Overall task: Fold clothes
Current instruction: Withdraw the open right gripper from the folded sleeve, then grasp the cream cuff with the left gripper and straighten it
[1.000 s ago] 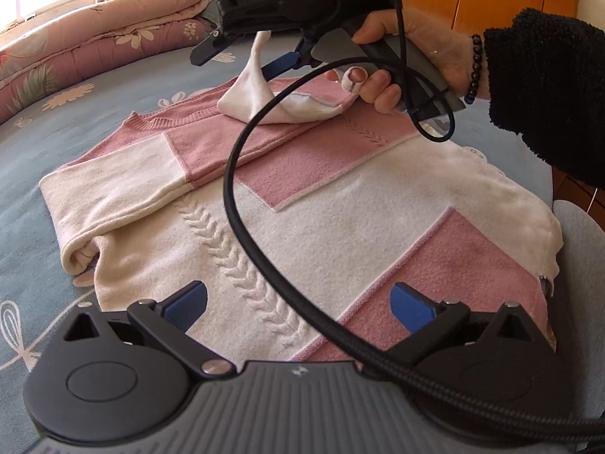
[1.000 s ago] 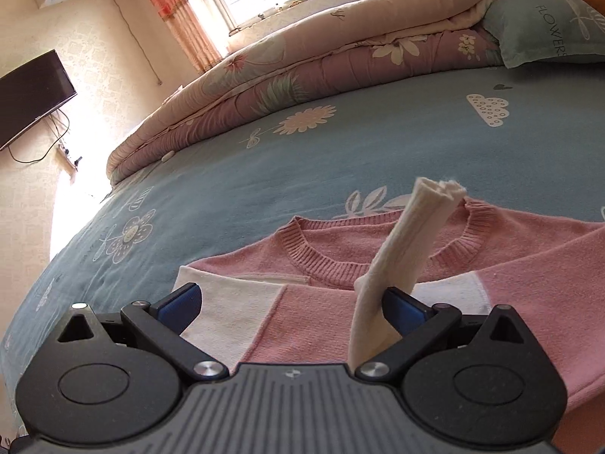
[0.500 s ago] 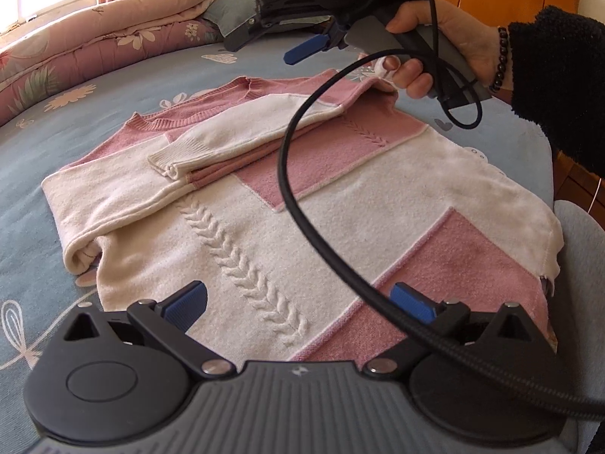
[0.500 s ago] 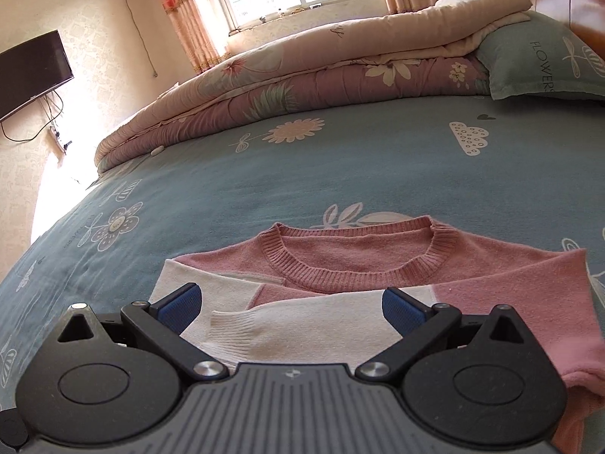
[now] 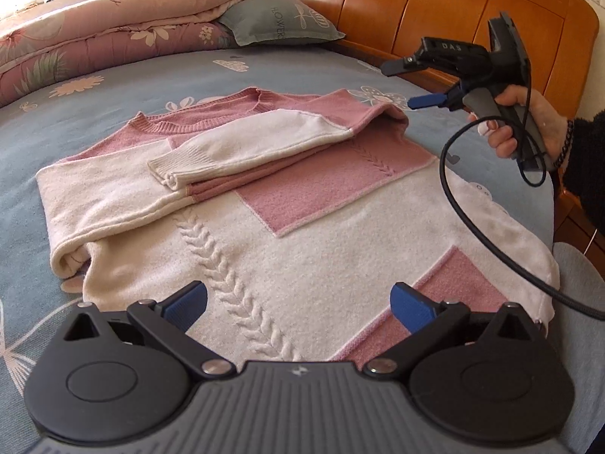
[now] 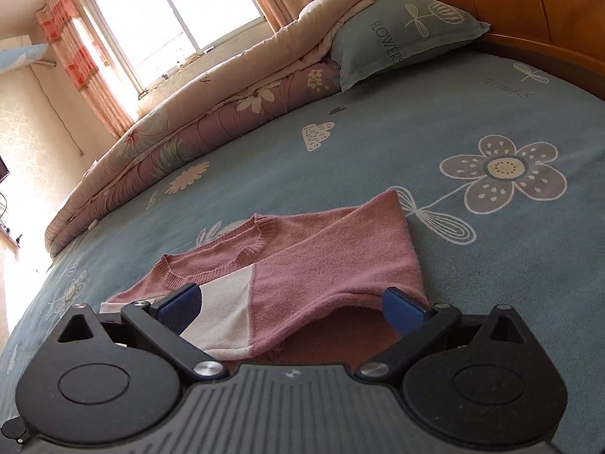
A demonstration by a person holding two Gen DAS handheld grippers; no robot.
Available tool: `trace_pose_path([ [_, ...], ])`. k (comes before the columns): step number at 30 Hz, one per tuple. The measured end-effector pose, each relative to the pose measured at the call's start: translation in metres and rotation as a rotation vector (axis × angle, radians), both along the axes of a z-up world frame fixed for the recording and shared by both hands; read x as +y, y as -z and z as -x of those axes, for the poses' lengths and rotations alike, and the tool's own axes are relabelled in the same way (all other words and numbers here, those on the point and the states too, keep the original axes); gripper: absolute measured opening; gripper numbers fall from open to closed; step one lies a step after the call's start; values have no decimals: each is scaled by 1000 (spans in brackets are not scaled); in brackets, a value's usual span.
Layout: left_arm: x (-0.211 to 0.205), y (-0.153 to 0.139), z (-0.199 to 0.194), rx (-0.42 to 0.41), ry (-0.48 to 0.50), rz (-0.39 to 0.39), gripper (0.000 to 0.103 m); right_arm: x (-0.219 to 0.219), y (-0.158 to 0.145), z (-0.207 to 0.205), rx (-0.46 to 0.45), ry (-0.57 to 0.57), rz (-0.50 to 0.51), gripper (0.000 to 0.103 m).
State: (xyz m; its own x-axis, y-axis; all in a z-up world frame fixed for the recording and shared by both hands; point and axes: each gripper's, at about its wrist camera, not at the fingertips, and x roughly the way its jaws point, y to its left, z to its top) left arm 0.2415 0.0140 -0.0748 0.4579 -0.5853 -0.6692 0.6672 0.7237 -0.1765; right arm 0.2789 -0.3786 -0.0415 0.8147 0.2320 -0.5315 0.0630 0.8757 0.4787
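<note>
A pink and cream knitted sweater [image 5: 302, 219] lies flat on the bed, both sleeves folded across its chest. The upper sleeve [image 5: 242, 143] ends in a cream cuff pointing left. My left gripper [image 5: 298, 302] hovers open over the sweater's hem with nothing between its fingers. My right gripper [image 5: 412, 83], held by a hand [image 5: 529, 121], stands open and empty just right of the sweater's pink shoulder [image 6: 340, 257]. In the right wrist view that gripper [image 6: 291, 306] sits low over the folded shoulder.
The blue flowered bedsheet [image 6: 416, 143] spreads around the sweater. A folded quilt [image 5: 94, 45] and a grey-green pillow [image 5: 276, 19] lie at the back. The wooden headboard [image 5: 435, 7] runs along the right. A black cable [image 5: 476, 234] hangs from the right gripper across the sweater.
The right gripper let go of the cream sleeve, which now lies folded across the chest. It then drew back to the right, off the sweater. The left gripper stayed still.
</note>
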Motion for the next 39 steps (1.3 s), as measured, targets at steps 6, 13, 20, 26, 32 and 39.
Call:
trace_pose_path([
  [6,-9,-6,-24,44,-119,48,102,23,32,26,-17,-107,-91,103],
  [13,-32,-28,-79,153,-215,101,102,68,53,51,-20,-299,-10,103],
  [20,-26,-15,-139,347,-365,277,102,67,59,63,-42,-368,3,103],
  [26,-8,9,-152,447,-479,300,102,58,61,62,-46,-370,-55,103],
  [32,-10,17,-173,492,-469,356,102,66,61,63,-53,-378,1,103],
  [39,5,33,-191,601,-438,500,102,63,62,65,-57,-376,-14,103],
])
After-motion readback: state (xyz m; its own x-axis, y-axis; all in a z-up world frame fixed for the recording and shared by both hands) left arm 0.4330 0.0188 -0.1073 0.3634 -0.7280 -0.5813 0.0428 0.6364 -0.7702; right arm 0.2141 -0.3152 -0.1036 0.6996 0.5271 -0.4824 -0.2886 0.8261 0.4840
